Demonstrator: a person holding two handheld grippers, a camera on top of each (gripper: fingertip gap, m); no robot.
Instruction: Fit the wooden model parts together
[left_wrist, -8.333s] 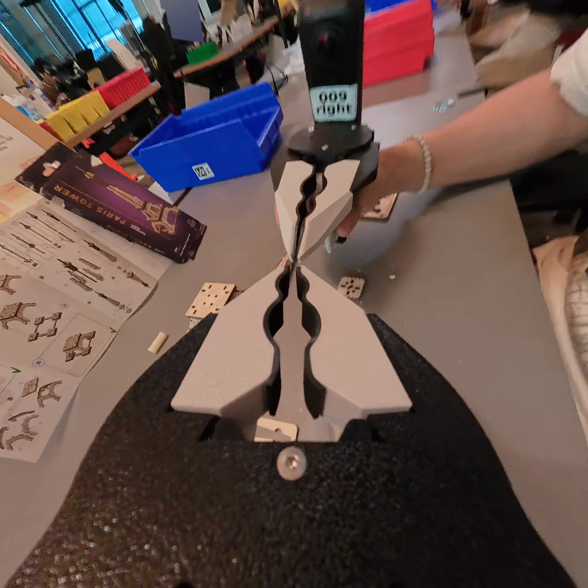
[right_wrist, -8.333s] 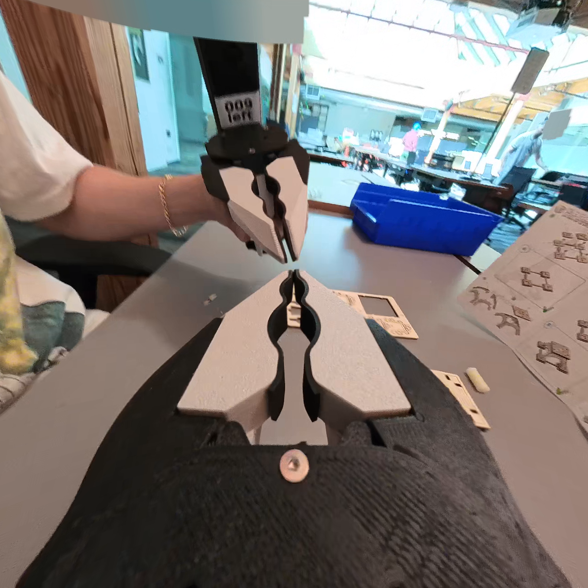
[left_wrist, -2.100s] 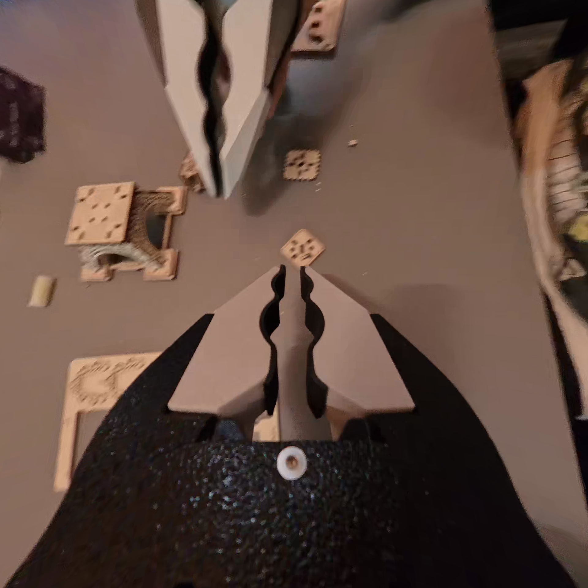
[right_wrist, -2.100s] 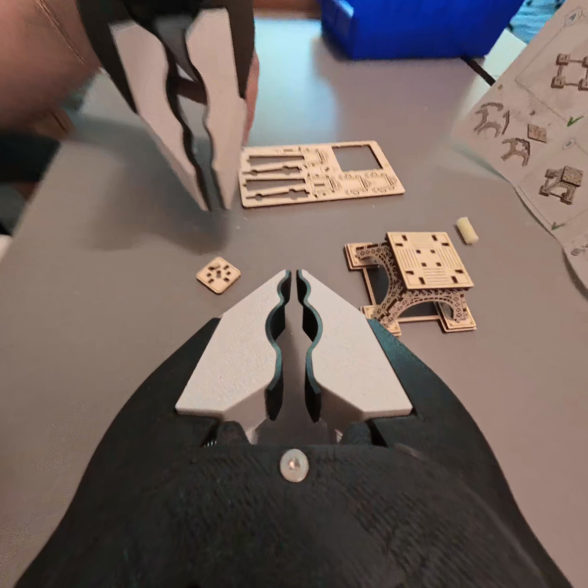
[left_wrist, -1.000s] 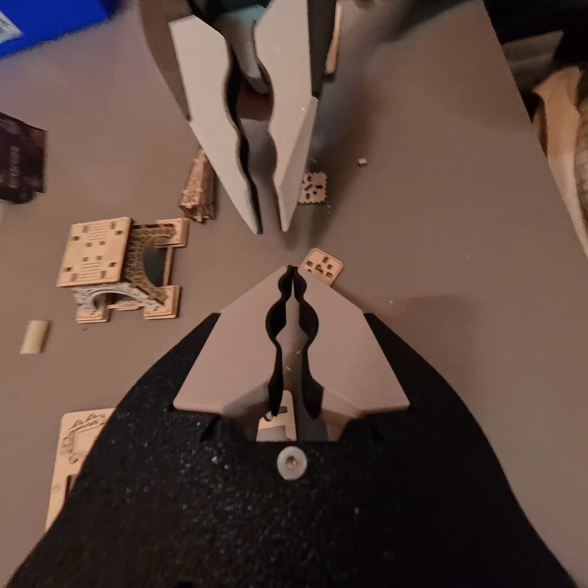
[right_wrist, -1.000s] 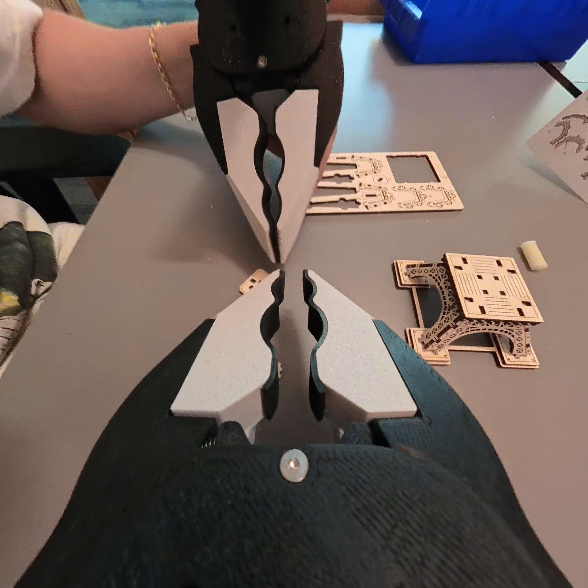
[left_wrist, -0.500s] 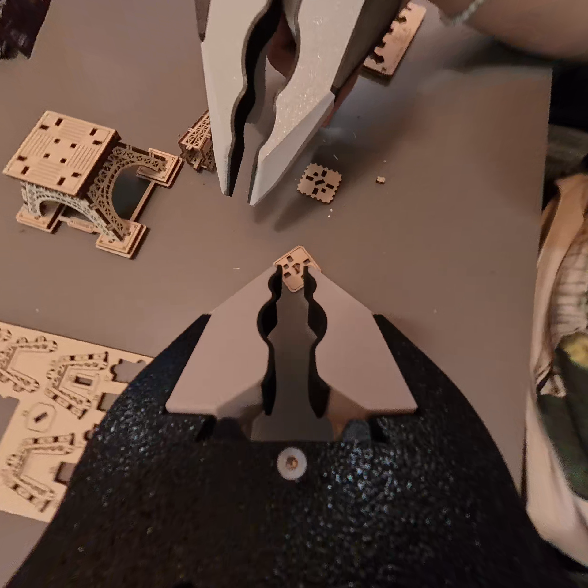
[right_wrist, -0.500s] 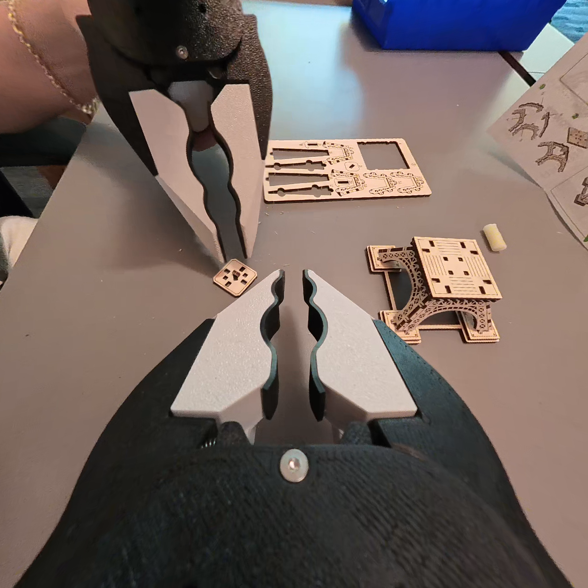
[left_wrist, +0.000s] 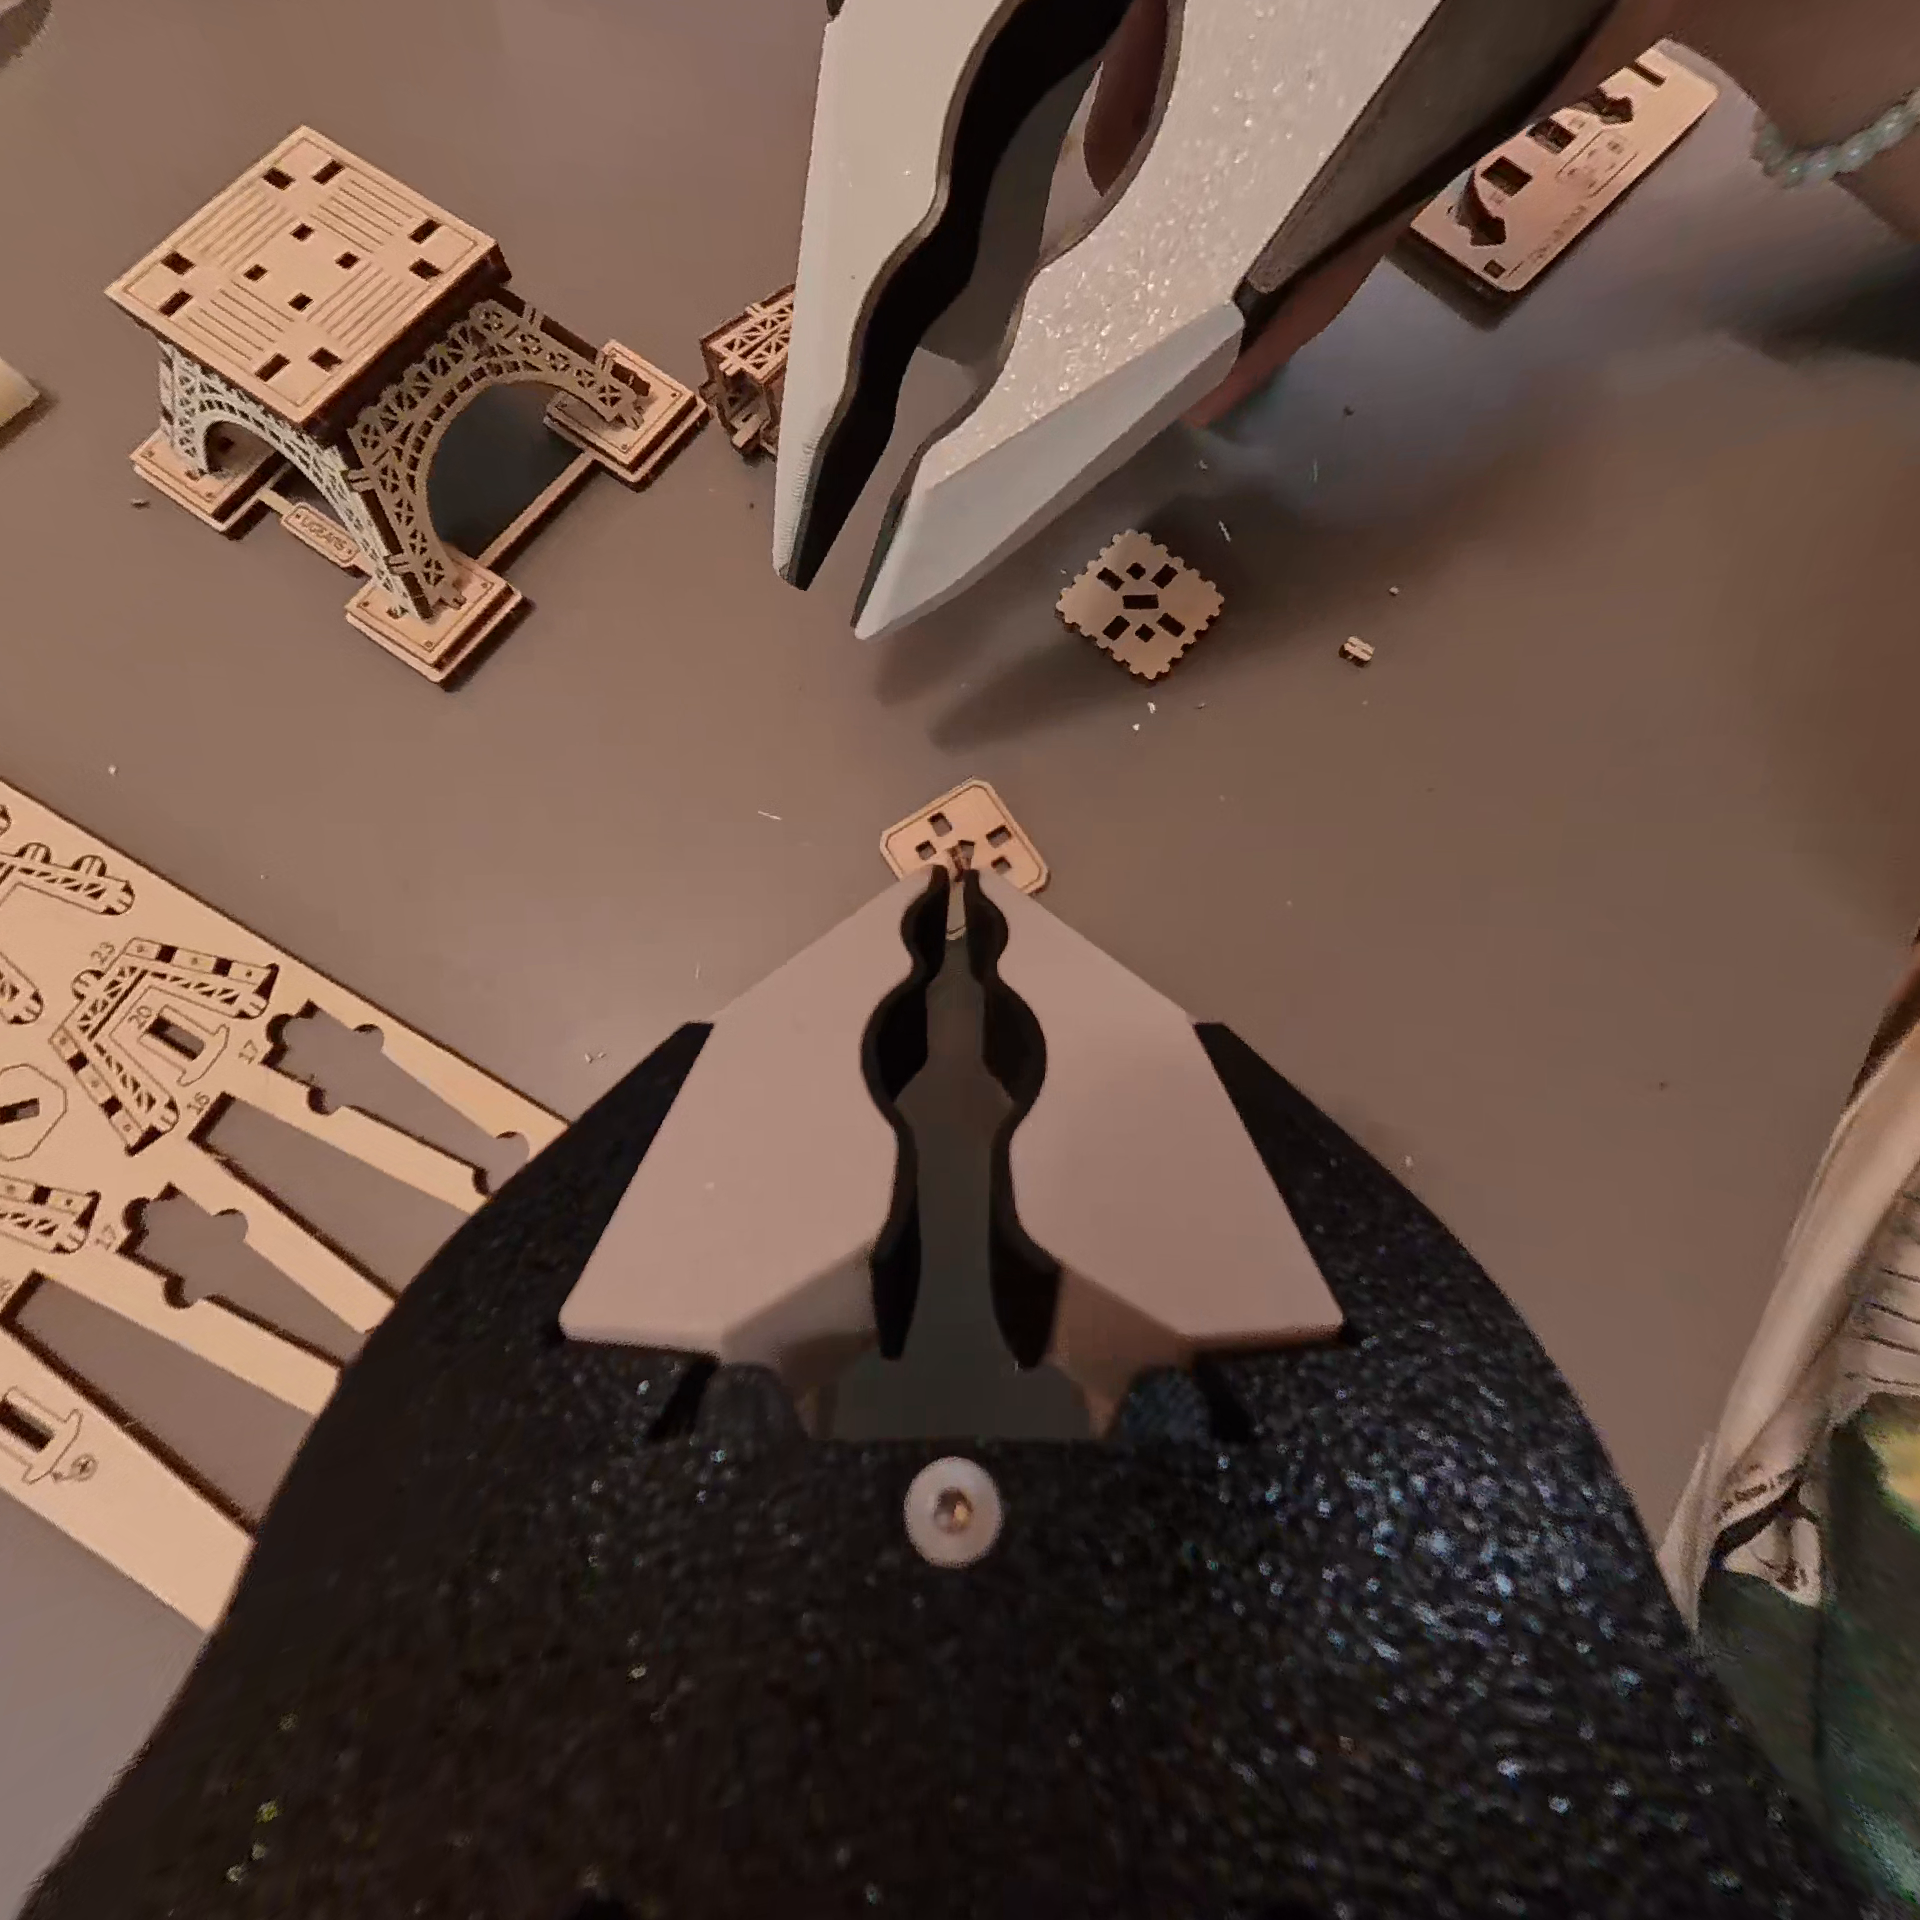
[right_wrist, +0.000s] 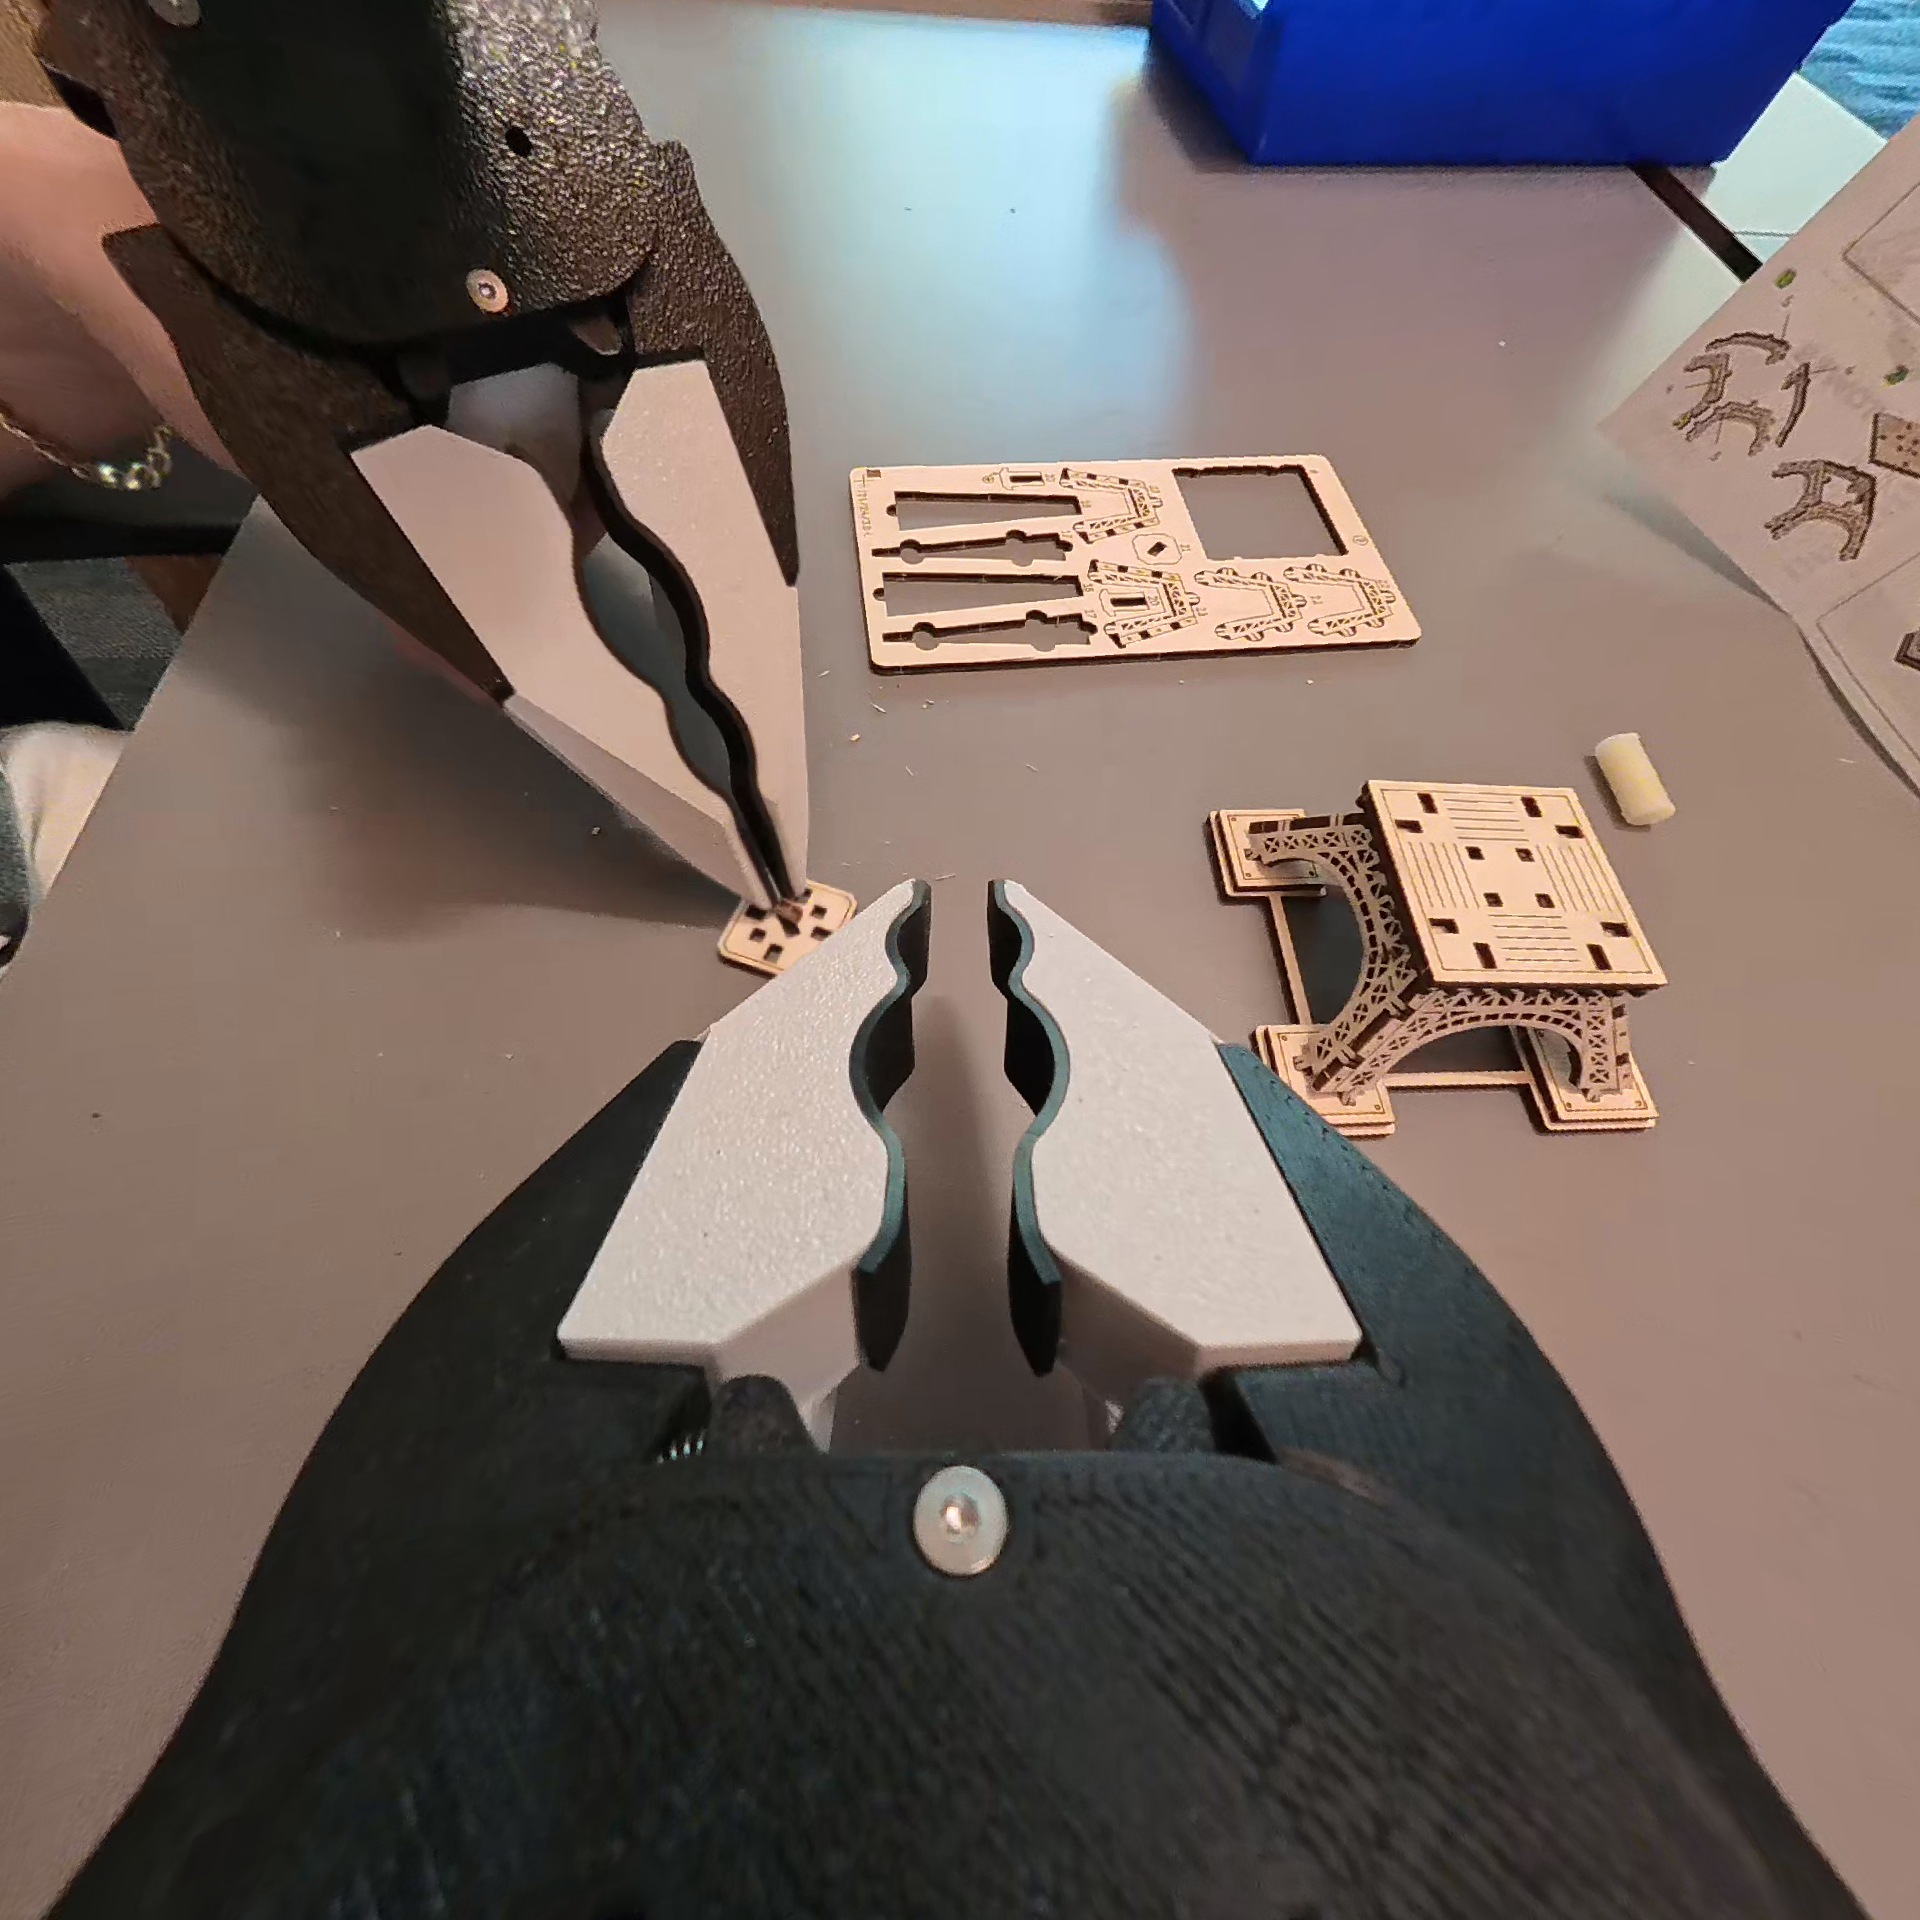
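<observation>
A small square wooden plate (left_wrist: 982, 826) with slots lies flat on the grey table. My left gripper (left_wrist: 956, 881) points down at its near edge with the fingertips almost together and touching it. I cannot tell if they pinch it. It shows again in the right wrist view, where the left gripper (right_wrist: 774, 891) rests on the plate (right_wrist: 821, 920). My right gripper (right_wrist: 958, 891) is open and empty, just right of the plate and above the table. In the left wrist view the right gripper (left_wrist: 831, 597) hangs beyond the plate. The wooden tower base (left_wrist: 343, 343) (right_wrist: 1455, 935) stands upright.
A second small square plate (left_wrist: 1140, 606) and a small lattice tower section (left_wrist: 743, 369) lie near the right gripper. Punched-out part sheets lie flat (left_wrist: 156, 1143) (right_wrist: 1132, 561). A white cylinder (right_wrist: 1633, 793), a paper instruction sheet (right_wrist: 1818, 468) and a blue bin (right_wrist: 1455, 73) sit farther off. Across from one pair of fingers to the other is roughly 5 cm. The white cylinder (right_wrist: 1633, 793) is about 20 cm from both grippers' fingertips.
My left gripper has come down onto the small square plate and its fingers have closed. The right gripper stays open and has drawn nearer the plate.
</observation>
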